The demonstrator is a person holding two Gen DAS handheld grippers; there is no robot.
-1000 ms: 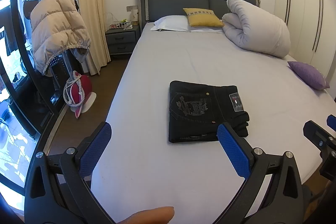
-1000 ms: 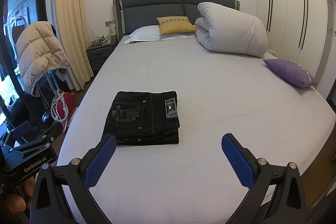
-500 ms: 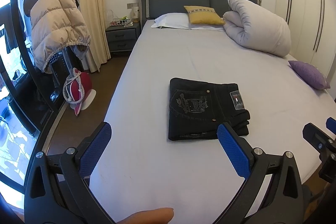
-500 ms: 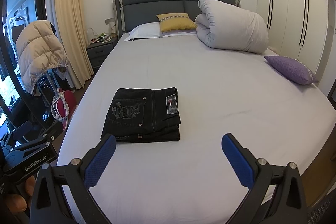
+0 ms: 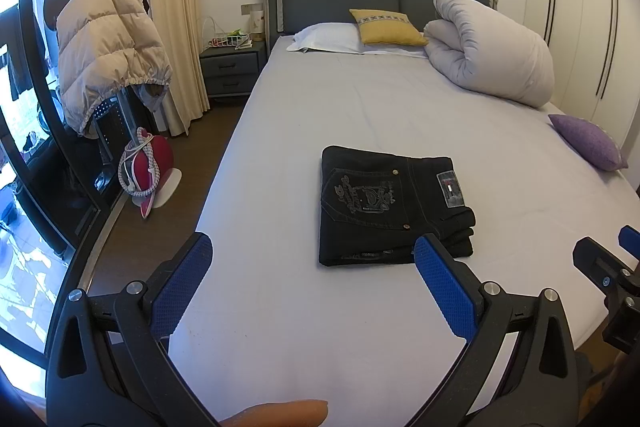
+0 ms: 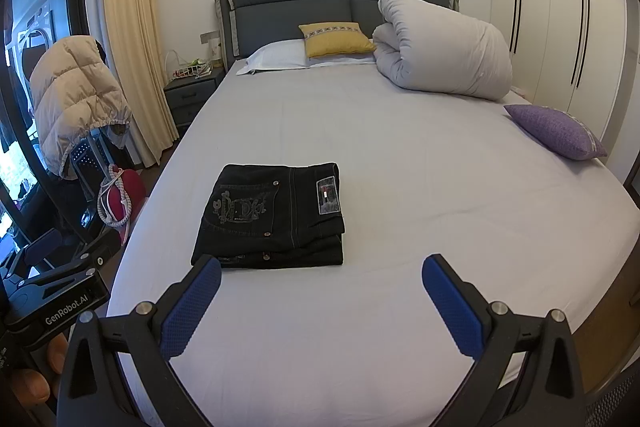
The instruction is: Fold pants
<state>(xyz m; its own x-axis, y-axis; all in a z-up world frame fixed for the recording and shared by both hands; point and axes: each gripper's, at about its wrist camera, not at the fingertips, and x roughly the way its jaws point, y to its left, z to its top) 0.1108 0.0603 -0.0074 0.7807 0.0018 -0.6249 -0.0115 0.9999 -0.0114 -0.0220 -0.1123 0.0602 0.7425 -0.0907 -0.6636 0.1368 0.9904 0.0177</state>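
Black pants (image 5: 390, 211) (image 6: 272, 217) lie folded into a compact stack on the pale sheet of the bed (image 5: 400, 107) (image 6: 400, 147), embroidered back pocket and label facing up. My left gripper (image 5: 312, 247) hovers open over the bed's near edge, short of the pants, with nothing between its blue pads. The right gripper (image 6: 320, 269) is likewise open and held back from the pants, which sit ahead and to its left. Each gripper shows at the edge of the other's view: the right gripper (image 5: 608, 267) and the left gripper (image 6: 52, 291).
A rolled white duvet (image 6: 444, 47), white pillow (image 6: 276, 57), yellow cushion (image 6: 336, 37) and purple cushion (image 6: 556, 131) lie further up the bed. Left of it are a nightstand (image 5: 232, 67), a curtain (image 5: 176, 27), a chair with a beige puffer jacket (image 5: 108, 43), and a red bag (image 5: 148, 163).
Both grippers have drawn slightly back and up from the bed; the folded pants appear a little further away. The pants have not moved and both grippers stay open.
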